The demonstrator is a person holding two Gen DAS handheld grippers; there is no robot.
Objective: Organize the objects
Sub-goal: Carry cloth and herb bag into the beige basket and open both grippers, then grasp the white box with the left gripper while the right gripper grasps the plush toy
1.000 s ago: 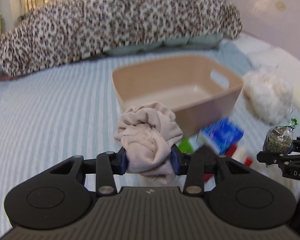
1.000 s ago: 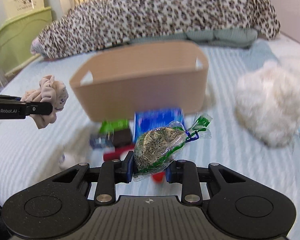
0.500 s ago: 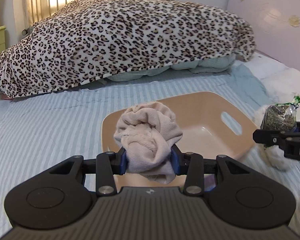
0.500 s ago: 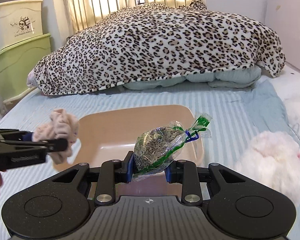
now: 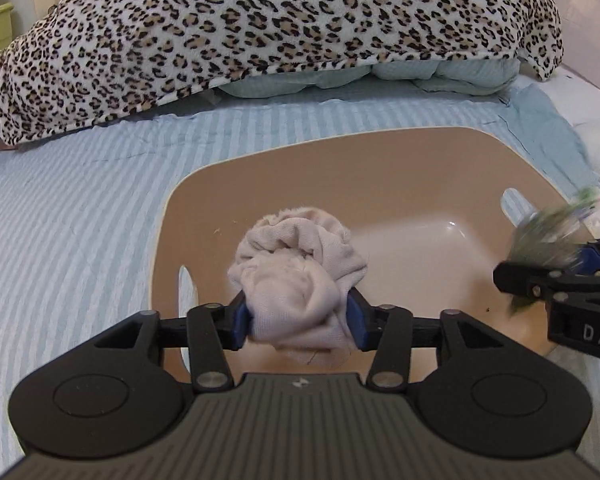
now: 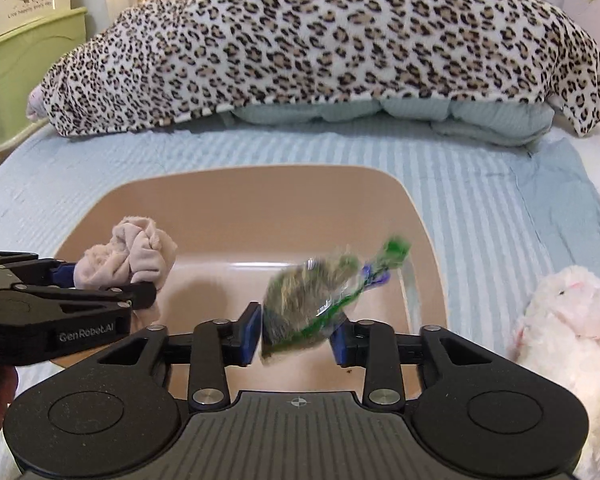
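A tan plastic bin [image 5: 380, 152] [image 6: 260, 184] sits on the striped bed, with both grippers over it. My left gripper [image 5: 298, 316] is shut on a bunched pinkish cloth [image 5: 300, 272], which also shows in the right wrist view [image 6: 128, 260]. My right gripper [image 6: 296, 338] has its jaws parted. A clear bag of dried green herbs [image 6: 320, 296] sits blurred between them, touching neither pad clearly, above the bin's inside. The bag shows blurred at the right of the left wrist view [image 5: 548, 232].
A leopard-print blanket [image 6: 320, 40] covers pillows at the far side of the bed. A white plush toy [image 6: 568, 336] lies right of the bin. A green cabinet [image 6: 16, 64] stands at the far left.
Both grippers have moved over the bin. The right jaws have parted and the herb bag is blurred, loose between them. The left gripper still holds the cloth.
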